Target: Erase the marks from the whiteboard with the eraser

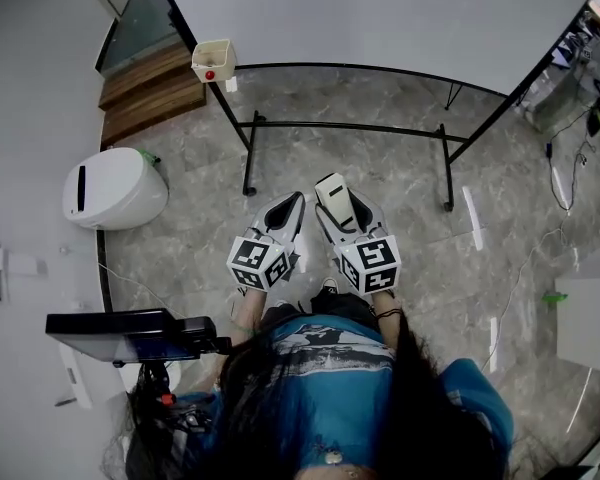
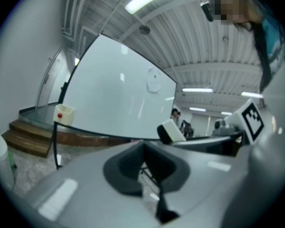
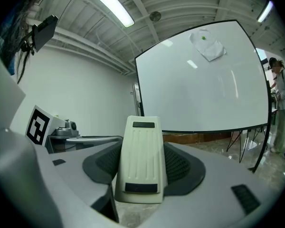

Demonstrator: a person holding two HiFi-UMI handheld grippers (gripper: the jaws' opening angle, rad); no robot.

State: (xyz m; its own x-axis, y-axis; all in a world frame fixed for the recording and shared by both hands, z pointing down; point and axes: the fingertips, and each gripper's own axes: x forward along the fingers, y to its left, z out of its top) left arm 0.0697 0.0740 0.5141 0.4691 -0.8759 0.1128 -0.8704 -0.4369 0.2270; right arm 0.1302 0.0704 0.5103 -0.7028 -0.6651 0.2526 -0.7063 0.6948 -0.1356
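Note:
The whiteboard [image 1: 380, 13] stands ahead on a black wheeled frame [image 1: 345, 126]. It looks almost blank in the right gripper view, where the whiteboard [image 3: 204, 84] shows only a pale patch with a green dot [image 3: 207, 43] near its top. My right gripper [image 1: 337, 208] is shut on a cream eraser [image 1: 331, 190], which stands upright between the jaws as the eraser [image 3: 141, 151] in its own view. My left gripper [image 1: 294, 204] hangs just beside it, jaws together with nothing in them. Both grippers are held low over the floor, well short of the board.
A small white box with a red button [image 1: 213, 60] hangs at the board's left corner. Wooden steps [image 1: 145, 88] and a white rounded bin [image 1: 115, 188] lie to the left. A black screen on a stand [image 1: 125, 333] is near left. A person [image 3: 280, 103] stands far right.

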